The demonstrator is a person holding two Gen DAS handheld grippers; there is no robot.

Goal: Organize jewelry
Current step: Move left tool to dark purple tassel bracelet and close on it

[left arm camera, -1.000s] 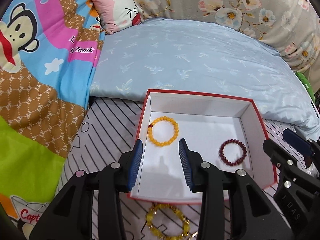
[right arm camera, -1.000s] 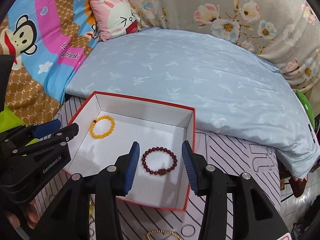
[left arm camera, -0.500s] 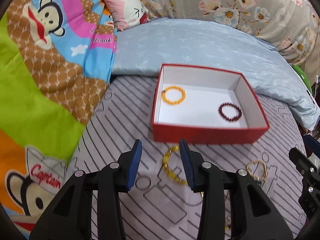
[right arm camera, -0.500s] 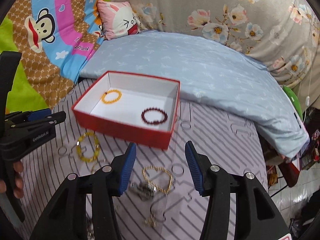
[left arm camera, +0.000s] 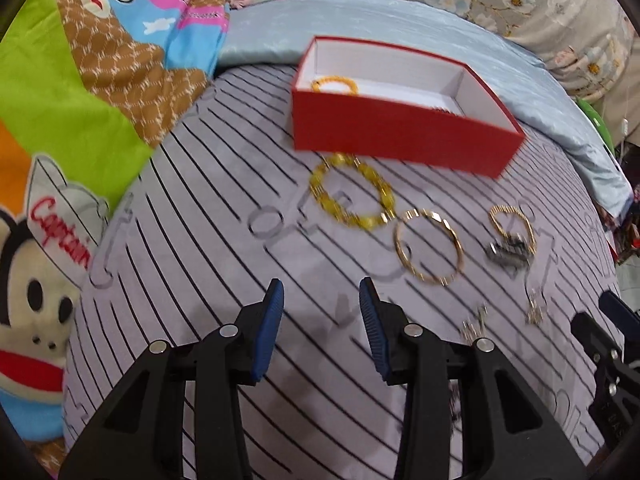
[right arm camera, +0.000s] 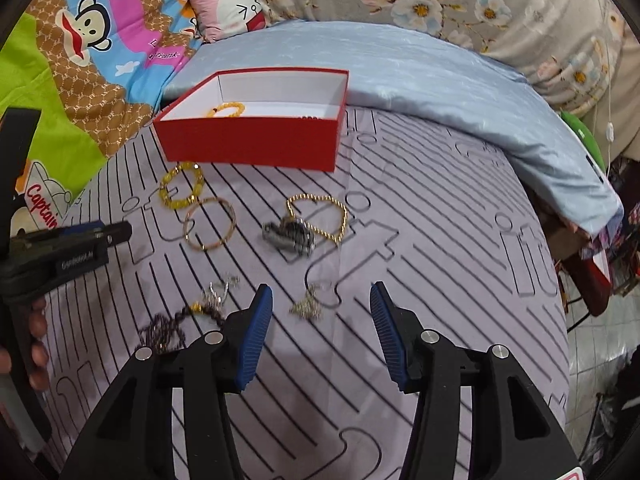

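Red box [right arm camera: 256, 142] far ahead | silver pendant [right arm camera: 307, 307] just before right gripper [right arm camera: 321, 322] | both grippers' fingers apart, empty

striped grey sheet [right arm camera: 440, 280], pale blue quilt [right arm camera: 400, 64], cartoon monkey blanket [right arm camera: 80, 40], pink pillow [right arm camera: 232, 8]

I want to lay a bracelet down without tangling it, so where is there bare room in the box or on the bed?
Inside the red box, the white floor right of the orange bead bracelet looks free. The striped sheet right of the gold chain is bare. It is crowded between the yellow bracelet, gold bangle and dark watch.
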